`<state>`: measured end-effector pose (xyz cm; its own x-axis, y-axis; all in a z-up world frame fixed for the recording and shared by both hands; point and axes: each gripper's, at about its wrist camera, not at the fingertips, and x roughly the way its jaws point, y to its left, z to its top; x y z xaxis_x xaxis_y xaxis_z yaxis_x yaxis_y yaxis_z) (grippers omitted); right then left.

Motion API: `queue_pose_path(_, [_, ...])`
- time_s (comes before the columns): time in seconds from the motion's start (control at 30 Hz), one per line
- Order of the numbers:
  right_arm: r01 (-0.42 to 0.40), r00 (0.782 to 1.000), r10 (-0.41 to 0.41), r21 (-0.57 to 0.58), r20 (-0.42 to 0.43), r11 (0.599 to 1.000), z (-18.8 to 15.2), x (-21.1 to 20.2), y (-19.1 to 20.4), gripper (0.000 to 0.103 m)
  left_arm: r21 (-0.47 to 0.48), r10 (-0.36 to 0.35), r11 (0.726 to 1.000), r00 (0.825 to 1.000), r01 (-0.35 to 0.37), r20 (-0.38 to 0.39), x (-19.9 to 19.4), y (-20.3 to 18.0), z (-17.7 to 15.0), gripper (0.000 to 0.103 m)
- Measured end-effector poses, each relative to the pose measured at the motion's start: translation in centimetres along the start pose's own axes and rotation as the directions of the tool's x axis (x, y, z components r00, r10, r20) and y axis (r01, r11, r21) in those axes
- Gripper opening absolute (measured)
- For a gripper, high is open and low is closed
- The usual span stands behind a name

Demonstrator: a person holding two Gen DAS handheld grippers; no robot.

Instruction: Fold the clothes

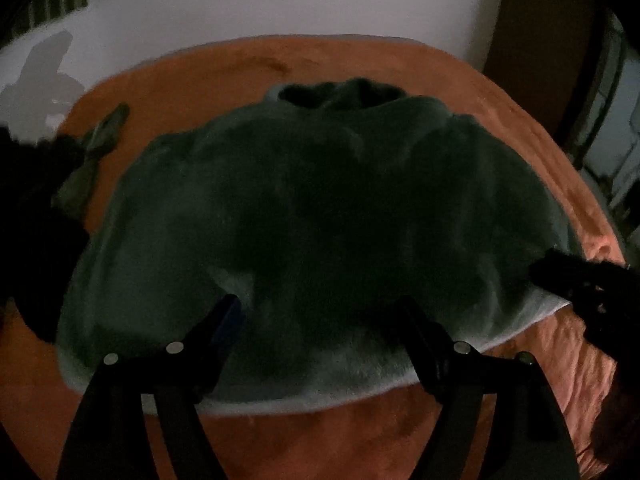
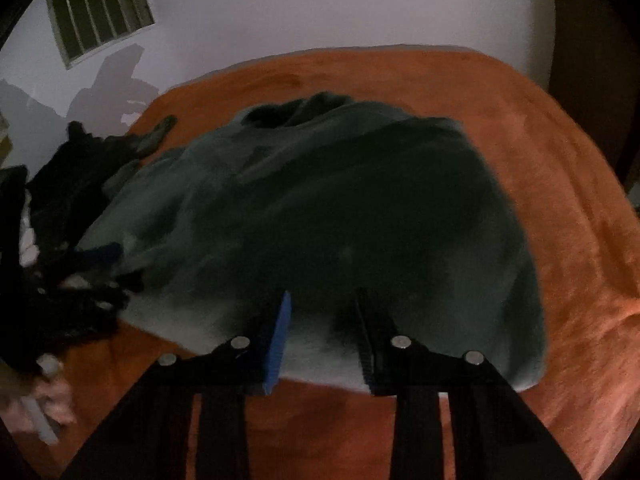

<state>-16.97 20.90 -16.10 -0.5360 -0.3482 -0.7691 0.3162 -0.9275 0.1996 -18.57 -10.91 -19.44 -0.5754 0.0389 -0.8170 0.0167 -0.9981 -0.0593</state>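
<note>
A dark green sweatshirt [image 1: 320, 200] [image 2: 340, 208] lies spread flat on an orange blanket [image 1: 360, 440] [image 2: 560, 200], neck opening at the far end and hem nearest me. My left gripper [image 1: 318, 300] hangs open and wide over the hem, left of centre, with nothing pinched. My right gripper [image 2: 323, 294] stands over the hem's right part, a narrow gap still showing between its fingers and the cloth's edge lying under that gap. Each gripper shows in the other's view, blurred: the right gripper [image 1: 560, 276] at the hem's right corner, the left gripper [image 2: 92, 260] at the left side.
A heap of dark clothes [image 2: 72, 168] [image 1: 24, 200] lies left of the sweatshirt, with an olive piece [image 1: 104, 132] [image 2: 156, 132] beside it. A hand [image 2: 48, 396] shows at the lower left. Behind the bed are a white wall and a barred window [image 2: 100, 4].
</note>
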Motion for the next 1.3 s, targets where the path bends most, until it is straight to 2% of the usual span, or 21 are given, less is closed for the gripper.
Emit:
queue_pose_path(0.03, [-0.004,1.0,0.004,-0.005,-0.016,1.0,0.0,0.5,0.4,0.004,-0.018,0.007,1.0,1.0,-0.007,-0.008,0.5,0.3,-0.2,0.079])
queue_pose_path(0.07, [-0.006,0.999,0.005,-0.011,-0.036,1.0,-0.1,1.1,0.9,0.0,-0.025,0.016,1.0,1.0,-0.016,-0.023,1.3,0.6,-0.8,0.079])
queue_pose_path(0.1, [0.014,0.997,-0.016,-0.03,-0.08,0.999,-0.4,2.7,1.3,0.0,-0.031,0.024,0.999,0.999,-0.025,-0.038,2.1,0.9,-1.5,0.079])
queue_pose_path(0.2, [0.013,0.994,-0.014,-0.017,-0.107,1.0,-1.6,4.3,0.0,0.0,0.019,0.038,0.999,0.999,-0.038,-0.025,2.4,0.6,-2.4,0.08])
queue_pose_path(0.33, [0.031,0.996,-0.033,-0.025,-0.087,0.999,-2.4,2.4,-1.5,0.0,0.069,0.081,0.995,0.996,-0.078,-0.046,0.1,-0.1,-3.0,0.079])
queue_pose_path(0.37, [0.036,0.995,-0.037,-0.018,-0.088,0.999,-2.1,1.2,-1.2,0.0,0.068,0.08,0.995,0.996,-0.078,-0.026,-0.8,-0.2,-2.9,0.079])
queue_pose_path(0.43, [-0.03,0.999,0.03,-0.004,-0.021,1.0,-0.4,-1.7,0.1,0.0,0.047,0.02,0.999,0.999,-0.021,0.03,-2.4,-0.8,-2.1,0.079])
queue_pose_path(0.5, [-0.04,0.999,0.042,-0.069,0.024,0.997,1.2,-2.7,2.4,0.0,0.027,-0.014,1.0,0.999,0.013,0.037,-2.2,-1.8,-1.3,0.079])
queue_pose_path(0.57, [-0.012,1.0,0.015,-0.101,0.026,0.995,2.0,-1.6,4.0,0.0,0.0,0.004,1.0,1.0,-0.004,0.014,-0.9,-2.2,-0.9,0.079])
queue_pose_path(0.67, [0.061,0.996,-0.065,-0.077,-0.055,0.995,1.9,2.6,4.6,0.0,-0.085,0.054,0.995,0.998,-0.057,-0.043,1.5,-1.2,-1.4,0.079])
queue_pose_path(0.73, [0.094,0.99,-0.101,-0.072,-0.095,0.993,1.1,4.7,4.4,0.0,-0.108,0.045,0.993,0.998,-0.049,-0.037,1.8,-0.5,-1.9,0.079])
queue_pose_path(0.77, [0.09,0.988,-0.096,-0.053,-0.121,0.995,0.4,5.8,3.6,0.0,-0.09,0.061,0.994,0.998,-0.064,-0.029,1.5,-0.6,-2.1,0.079])
queue_pose_path(0.87, [0.092,0.993,-0.093,-0.028,-0.074,0.995,-0.4,5.0,1.5,0.0,-0.029,0.134,0.991,0.991,-0.133,0.008,-0.3,-0.3,-3.2,0.079])
queue_pose_path(0.93, [0.076,0.996,-0.075,0.013,-0.053,0.997,-1.0,3.5,-0.9,0.0,-0.048,0.203,0.978,0.979,-0.202,0.024,-1.1,2.0,-3.5,0.079])
queue_pose_path(0.97, [0.077,0.996,-0.075,0.03,-0.05,0.997,-1.2,2.8,-2.0,0.0,-0.074,0.253,0.965,0.967,-0.251,0.016,-1.5,3.6,-3.8,0.079])
queue_pose_path(1.0, [0.091,0.995,-0.089,0.05,-0.043,0.995,-1.3,1.9,-3.2,0.0,-0.109,0.27,0.957,0.963,-0.269,-0.008,-1.6,5.8,-4.3,0.08])
queue_pose_path(1.07, [0.122,0.992,-0.12,0.091,-0.03,0.988,-1.5,0.3,-5.6,0.0,-0.165,0.15,0.974,0.987,-0.157,-0.056,-0.9,9.5,-5.4,0.08])
queue_pose_path(1.13, [0.215,0.977,-0.21,0.142,-0.047,0.966,-2.0,-0.8,-8.5,0.0,-0.152,0.137,0.978,0.989,-0.144,-0.059,-0.9,10.9,-6.4,0.08])
queue_pose_path(1.17, [0.234,0.972,-0.223,0.181,-0.079,0.955,-2.4,-0.4,-10.3,0.0,-0.138,0.142,0.979,0.988,-0.148,-0.053,-1.1,10.8,-6.6,0.08])
queue_pose_path(1.2, [0.251,0.967,-0.232,0.217,-0.109,0.943,-2.8,0.0,-12.0,0.0,-0.122,0.148,0.981,0.988,-0.152,-0.047,-1.3,10.4,-6.7,0.08])
queue_pose_path(1.3, [0.219,0.973,-0.186,0.279,-0.14,0.935,-3.4,-0.1,-14.7,0.0,-0.158,0.148,0.976,0.988,-0.152,-0.037,-3.0,9.3,-6.6,0.08])
